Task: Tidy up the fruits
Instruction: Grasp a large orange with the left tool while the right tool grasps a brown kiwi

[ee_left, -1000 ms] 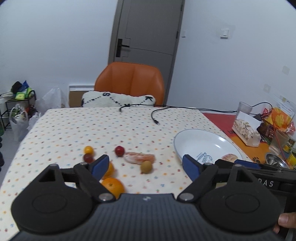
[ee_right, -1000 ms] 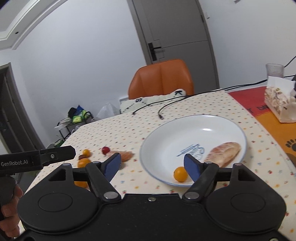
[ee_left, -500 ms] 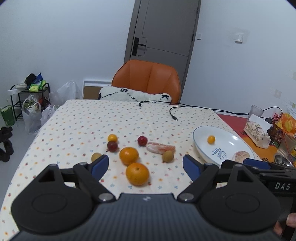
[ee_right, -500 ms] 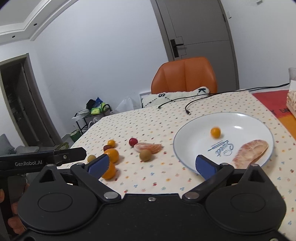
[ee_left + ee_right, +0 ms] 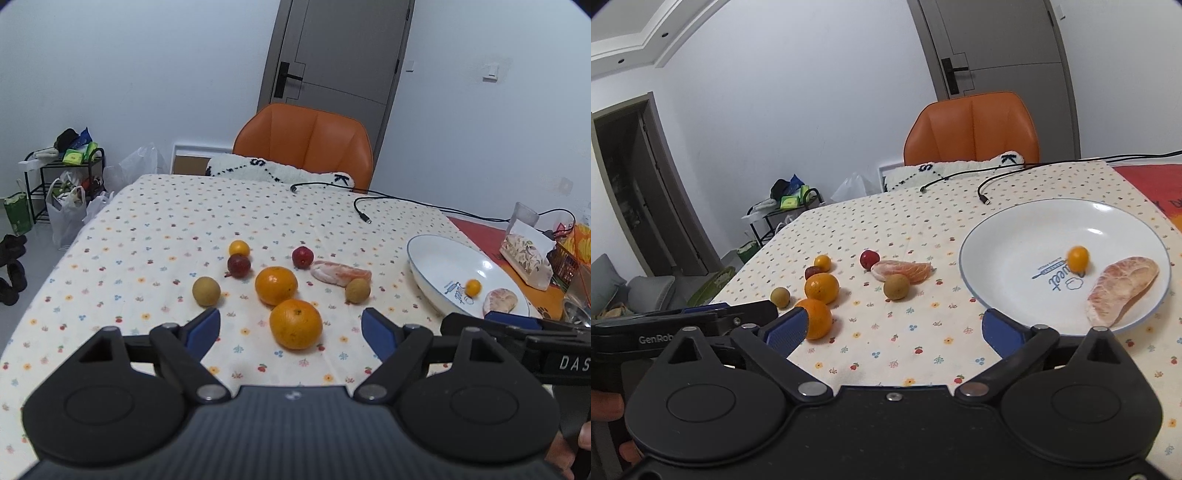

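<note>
Left wrist view: left tongs (image 5: 291, 330) spread, closing slightly, empty; near orange (image 5: 295, 324) on tabletop (image 5: 147, 229); plate (image 5: 436, 254) cut off by right tongs' body.

Right wrist view: right tongs (image 5: 894, 328) spread, empty; its left pad partly hides the near orange (image 5: 816, 317).

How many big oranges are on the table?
2. Both lie on the tablecloth, outside the plate: the nearer orange sits just ahead of the left tool, and the farther orange is right behind it. The tiny orange fruits are a different kind. None seem hidden.
</note>
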Demonstrator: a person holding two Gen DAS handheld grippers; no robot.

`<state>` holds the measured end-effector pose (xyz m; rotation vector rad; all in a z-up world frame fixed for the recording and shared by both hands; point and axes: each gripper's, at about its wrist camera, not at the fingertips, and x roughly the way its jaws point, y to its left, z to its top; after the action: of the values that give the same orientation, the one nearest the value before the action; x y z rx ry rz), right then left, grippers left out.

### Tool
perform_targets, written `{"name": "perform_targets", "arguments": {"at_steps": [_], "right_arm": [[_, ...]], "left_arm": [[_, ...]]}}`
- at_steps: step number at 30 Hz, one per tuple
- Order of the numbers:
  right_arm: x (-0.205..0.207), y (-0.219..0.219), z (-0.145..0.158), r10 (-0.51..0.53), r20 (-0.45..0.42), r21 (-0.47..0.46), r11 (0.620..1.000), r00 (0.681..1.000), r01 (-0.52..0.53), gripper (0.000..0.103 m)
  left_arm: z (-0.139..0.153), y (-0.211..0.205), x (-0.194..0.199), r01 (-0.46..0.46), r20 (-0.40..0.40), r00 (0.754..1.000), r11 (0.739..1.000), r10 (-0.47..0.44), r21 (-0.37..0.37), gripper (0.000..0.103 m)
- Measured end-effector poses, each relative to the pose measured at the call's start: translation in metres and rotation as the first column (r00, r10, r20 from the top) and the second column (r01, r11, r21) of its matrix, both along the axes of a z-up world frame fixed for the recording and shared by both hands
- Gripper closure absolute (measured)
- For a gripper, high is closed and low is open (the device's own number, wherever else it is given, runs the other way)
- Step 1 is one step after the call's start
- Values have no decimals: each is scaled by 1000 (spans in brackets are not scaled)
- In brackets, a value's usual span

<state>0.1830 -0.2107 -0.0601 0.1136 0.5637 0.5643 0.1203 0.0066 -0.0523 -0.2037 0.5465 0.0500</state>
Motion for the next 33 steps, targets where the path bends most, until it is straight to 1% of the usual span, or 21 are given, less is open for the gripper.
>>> {"name": "perform_targets", "arguments": {"at_steps": [1, 5, 9, 14, 18, 21, 22, 23, 25, 28, 33], "right_arm": [[0, 1, -1, 2, -4, -3, 1000, 1000, -2, 6], [5, 6, -5, 8, -22, -17, 1000, 1000, -8, 18], [11, 12, -7, 4, -18, -38, 999, 1000, -4, 23], [20, 16, -11, -7, -30, -52, 999, 1000, 5, 34], [27, 19, -14, -5, -35, -64, 998, 999, 2, 35], [31, 21, -16, -8, -42, -67, 998, 999, 5, 36], [33, 22, -17, -8, -45, -69, 998, 999, 5, 37], [35, 23, -18, -9, -47, -72, 997, 999, 5, 39], [39, 25, -20, -10, -49, -79, 997, 999, 6, 40], [44, 30, -21, 3, -48, -84, 996, 999, -7, 46], [51, 45, -22, 29, -38, -108, 994, 999, -33, 48]], "left_arm": [[-1, -1, 2, 3, -1, 1000, 1000, -3, 2, 22], [-7, -2, 11, 15, -16, 1000, 1000, -15, -5, 31], [-14, -4, 20, 24, -31, 999, 1000, -24, -12, 38], [-25, -6, 33, 30, -53, 998, 999, -31, -14, 44], [-33, -6, 43, 28, -69, 997, 1000, -29, -14, 47], [-38, -5, 49, 29, -82, 996, 999, -31, -17, 54], [-40, -5, 51, 29, -87, 996, 999, -31, -18, 58], [-40, -5, 52, 26, -84, 996, 1000, -27, -13, 61], [-40, -5, 54, 40, -82, 996, 999, -41, -4, 62], [-39, 1, 56, 35, -84, 996, 999, -37, -29, 63], [-33, 10, 53, 29, -79, 996, 999, -31, -23, 63]]}}
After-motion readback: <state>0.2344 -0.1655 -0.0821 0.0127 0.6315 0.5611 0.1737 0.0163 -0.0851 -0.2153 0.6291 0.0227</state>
